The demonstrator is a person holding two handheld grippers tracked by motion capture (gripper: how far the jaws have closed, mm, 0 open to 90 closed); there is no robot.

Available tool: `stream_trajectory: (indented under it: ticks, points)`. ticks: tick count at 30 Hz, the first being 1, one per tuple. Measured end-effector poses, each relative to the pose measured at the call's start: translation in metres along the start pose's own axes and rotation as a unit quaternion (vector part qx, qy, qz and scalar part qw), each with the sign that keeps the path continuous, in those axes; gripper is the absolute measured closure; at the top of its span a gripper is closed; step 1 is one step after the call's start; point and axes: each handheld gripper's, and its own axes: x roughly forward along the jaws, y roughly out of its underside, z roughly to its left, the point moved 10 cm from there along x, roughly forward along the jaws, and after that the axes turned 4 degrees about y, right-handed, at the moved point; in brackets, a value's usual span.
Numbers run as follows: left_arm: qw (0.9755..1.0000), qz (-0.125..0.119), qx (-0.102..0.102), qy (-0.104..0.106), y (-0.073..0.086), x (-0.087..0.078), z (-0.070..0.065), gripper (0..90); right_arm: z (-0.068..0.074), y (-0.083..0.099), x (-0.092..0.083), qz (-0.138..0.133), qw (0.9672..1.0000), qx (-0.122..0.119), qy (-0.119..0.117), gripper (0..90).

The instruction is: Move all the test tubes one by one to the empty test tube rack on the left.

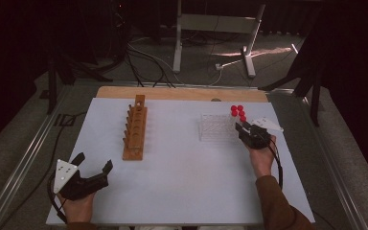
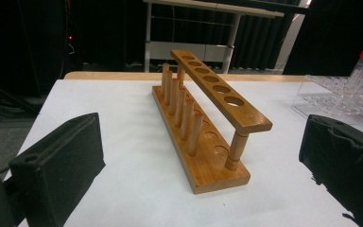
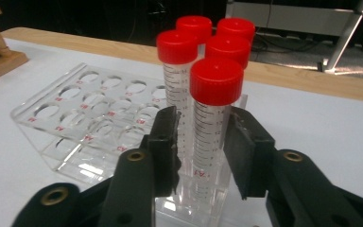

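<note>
At the right of the high view the right tool (image 1: 243, 128) reaches into the near corner of the clear tube rack (image 1: 215, 127), where five red-capped tubes cluster. In the right gripper view its jaws bracket the nearest tube (image 3: 211, 120), close on both sides; whether they already pinch it I cannot tell. That tube is likely chosen because it stands outermost. At lower left the left tool (image 1: 93, 170) rests on the white desk (image 1: 187, 167), jaws wide apart and holding nothing, facing the vacant wooden rack (image 2: 203, 118), perhaps the destination
</note>
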Motion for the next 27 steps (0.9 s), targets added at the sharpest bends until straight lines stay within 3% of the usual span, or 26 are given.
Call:
stream_trajectory:
  ticks: [4, 14, 27]
  points:
    - [1.0000, 0.002, 0.000, -0.002, 0.000, 0.000, 0.001, 1.4, -0.002, 0.003, 0.003, 0.003, 0.9998, -0.007, 0.019, 73.2]
    - [1.0000, 0.003, -0.002, -0.002, 0.001, 0.000, 0.001, 1.4, -0.002, -0.001, 0.002, -0.008, 0.9996, 0.005, 0.025, 74.6]
    - [1.0000, 0.006, -0.004, -0.003, 0.002, 0.001, 0.001, 1.5, -0.004, -0.033, -0.019, -0.053, 0.9985, 0.002, 0.014, 74.8]
